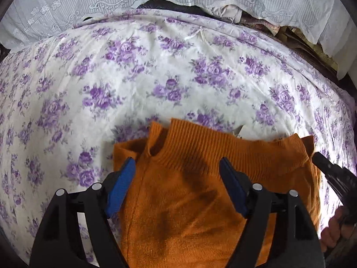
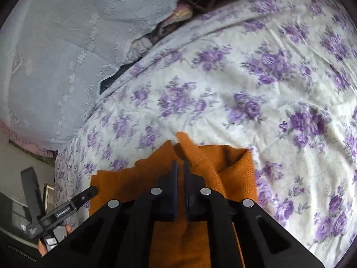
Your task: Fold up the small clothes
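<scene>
Orange sweater [image 1: 200, 201] lay on floral bedspread [image 1: 156, 78], at 6 o'clock in both views. Left gripper [image 1: 177, 167] spread wide above it, released. Right gripper [image 2: 180, 167] clenched, pinching sweater fold.

orange sweater [image 1: 200, 201] cropped below (bedspread [image 2: 267, 89] blurred)

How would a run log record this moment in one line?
left tongs: open over sweater | right tongs: shut on sweater edge | bedspread: beneath
</scene>
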The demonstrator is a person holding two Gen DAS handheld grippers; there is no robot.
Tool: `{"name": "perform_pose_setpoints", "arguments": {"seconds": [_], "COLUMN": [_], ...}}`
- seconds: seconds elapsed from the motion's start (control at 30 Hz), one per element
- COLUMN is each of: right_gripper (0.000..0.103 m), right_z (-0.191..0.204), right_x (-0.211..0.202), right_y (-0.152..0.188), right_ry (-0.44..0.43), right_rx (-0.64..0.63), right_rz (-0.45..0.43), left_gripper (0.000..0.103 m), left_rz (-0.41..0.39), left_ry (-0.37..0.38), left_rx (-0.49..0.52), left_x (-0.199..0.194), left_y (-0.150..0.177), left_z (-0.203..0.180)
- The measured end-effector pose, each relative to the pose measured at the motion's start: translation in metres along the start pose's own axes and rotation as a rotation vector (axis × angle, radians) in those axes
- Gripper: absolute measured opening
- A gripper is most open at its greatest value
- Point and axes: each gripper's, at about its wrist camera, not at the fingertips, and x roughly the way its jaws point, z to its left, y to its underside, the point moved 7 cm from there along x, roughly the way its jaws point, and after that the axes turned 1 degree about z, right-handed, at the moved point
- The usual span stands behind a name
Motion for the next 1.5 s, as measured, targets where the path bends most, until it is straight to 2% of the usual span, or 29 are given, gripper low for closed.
{"name": "perform_pose_setpoints", "arguments": {"seconds": [0.1,0.13,0.17,0.2,0.23,0.3,0.33,0.43,0.53,0.6,0.63,0.67,0.7,0.73,0.83,0.9,0.97,1.03,1.1,1.17,1.23,1.27,1.37,1.5], "right_gripper": [0.007,0.01,0.005,0.0,0.0,0.0,0.006,0.006,0.006,0.009,0.017,0.017,0.016,0.012,0.012,0.015,0.029,0.033,0.04,0.041,0.041,0.041,0.041,0.041], "right_z": [0.021,0.018,0.008,-0.002,-0.006,-0.005,0.001,0.028,0.049,0.054,0.052,0.044,0.036,0.034,0.039,0.044,0.052,0.059,0.064,0.057,0.042,0.043,0.047,0.047], "right_x": [0.008,0.015,0.026,0.033,0.032,0.019,0.011,-0.019,-0.035,-0.029,-0.019,-0.005,0.005,0.003,-0.005,-0.016,-0.03,-0.039,-0.038,-0.026,-0.012,-0.015,-0.021,-0.039], "right_y": [0.015,0.021,0.027,0.031,0.031,0.029,0.028,0.036,0.062,0.084,0.093,0.104,0.112,0.112,0.111,0.109,0.11,0.112,0.119,0.131,0.143,0.143,0.141,0.127], "right_ry": [-0.009,0.016,0.06,0.056,0.033,0.06,0.082,0.055,0.001,0.004,0.033,0.076,0.077,0.062,0.093,0.11,0.109,0.103,0.099,0.14,0.154,0.143,0.154,0.129], "right_rx": [-0.08,-0.089,-0.084,-0.058,-0.034,-0.04,-0.075,-0.176,-0.212,-0.227,-0.233,-0.231,-0.22,-0.231,-0.257,-0.248,-0.26,-0.288,-0.323,-0.337,-0.322,-0.335,-0.346,-0.276], "right_rz": [0.046,0.074,0.116,0.131,0.114,0.095,0.074,0.023,0.034,0.079,0.112,0.162,0.187,0.146,0.159,0.155,0.117,0.094,0.115,0.176,0.223,0.198,0.208,0.157], "left_gripper": [0.08,0.087,0.096,0.097,0.096,0.092,0.09,0.09,0.09,0.094,0.098,0.099,0.099,0.099,0.099,0.099,0.099,0.099,0.099,0.099,0.099,0.099,0.099,0.099], "left_rz": [0.084,0.099,0.096,0.088,0.089,0.074,0.051,0.001,-0.018,-0.013,0.017,0.049,0.065,0.039,0.08,0.095,0.086,0.066,0.073,0.112,0.112,0.112,0.134,0.118], "left_ry": [-0.107,-0.128,-0.15,-0.165,-0.148,-0.126,-0.116,-0.104,-0.08,-0.121,-0.176,-0.221,-0.231,-0.215,-0.209,-0.19,-0.172,-0.168,-0.185,-0.229,-0.192,-0.177,-0.159,-0.19], "left_rx": [0.011,0.01,0.003,-0.012,-0.031,-0.041,-0.029,0.042,0.106,0.156,0.18,0.192,0.182,0.137,0.127,0.097,0.06,0.049,0.062,0.081,0.053,0.036,0.015,0.032], "left_x": [0.029,0.04,0.044,0.043,0.037,0.023,0.011,-0.017,-0.033,-0.028,-0.015,-0.004,0.005,0.003,-0.001,-0.009,-0.019,-0.026,-0.024,-0.009,-0.003,-0.004,-0.008,-0.021], "left_y": [0.005,0.01,0.011,0.013,0.015,0.018,0.022,0.038,0.063,0.081,0.089,0.098,0.102,0.102,0.099,0.097,0.095,0.097,0.102,0.112,0.119,0.121,0.122,0.116], "left_z": [0.006,0.01,0.014,0.018,0.021,0.023,0.022,0.009,-0.014,-0.028,-0.03,-0.028,-0.024,-0.022,-0.019,-0.015,-0.011,-0.01,-0.01,-0.005,-0.001,0.001,0.005,0.004]}}
